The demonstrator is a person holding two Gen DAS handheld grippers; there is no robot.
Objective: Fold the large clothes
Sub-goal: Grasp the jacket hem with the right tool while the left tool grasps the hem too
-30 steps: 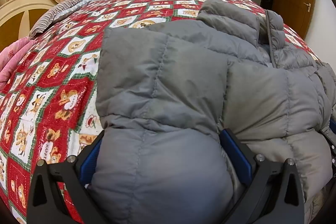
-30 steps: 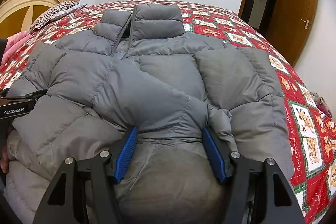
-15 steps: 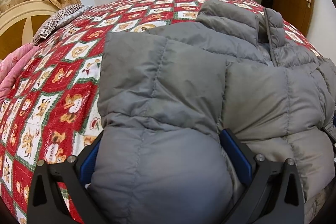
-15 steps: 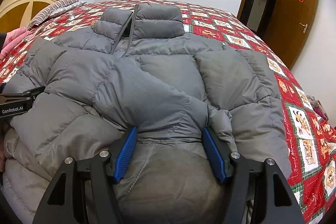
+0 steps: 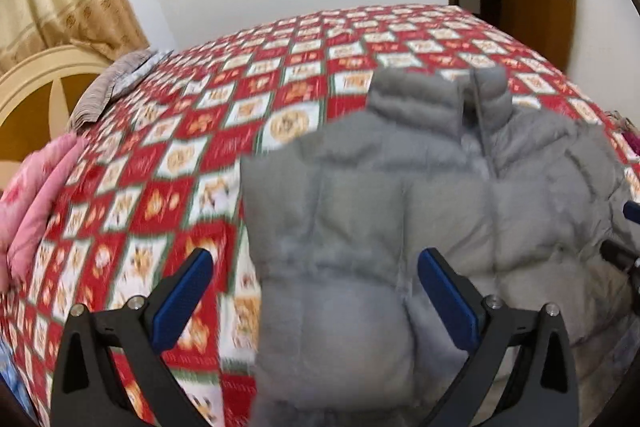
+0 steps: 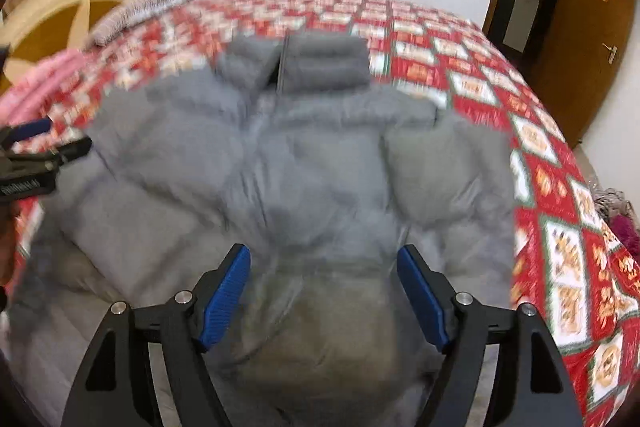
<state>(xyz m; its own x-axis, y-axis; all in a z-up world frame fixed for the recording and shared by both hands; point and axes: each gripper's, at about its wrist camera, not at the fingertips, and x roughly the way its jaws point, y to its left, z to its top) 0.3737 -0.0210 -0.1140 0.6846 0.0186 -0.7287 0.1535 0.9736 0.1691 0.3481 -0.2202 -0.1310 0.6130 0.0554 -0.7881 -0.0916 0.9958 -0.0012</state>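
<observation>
A grey puffer jacket (image 5: 400, 195) lies front-up on the red patterned bedspread (image 5: 168, 163), collar toward the far wall and sleeves folded in over the chest. My left gripper (image 5: 316, 279) hovers open above the jacket's near left part. Its left pad is over the bedspread and touches nothing. Over the near middle of the jacket (image 6: 312, 155) hangs my right gripper (image 6: 324, 279), its jaws opening, the blue pads clear of the fabric below. Both views are blurred by motion. The left gripper's tip (image 6: 36, 155) shows at the right wrist view's left edge.
A pink quilt (image 5: 36, 195) and a striped pillow (image 5: 112, 87) lie by the cream headboard (image 5: 40, 83) on the left. A brown wooden door (image 6: 580, 39) stands at the back right. Some purple cloth (image 6: 620, 223) lies off the bed's right side.
Both grippers have let go of the jacket's near hem, opened and risen. The jacket now lies lower and farther off in both views.
</observation>
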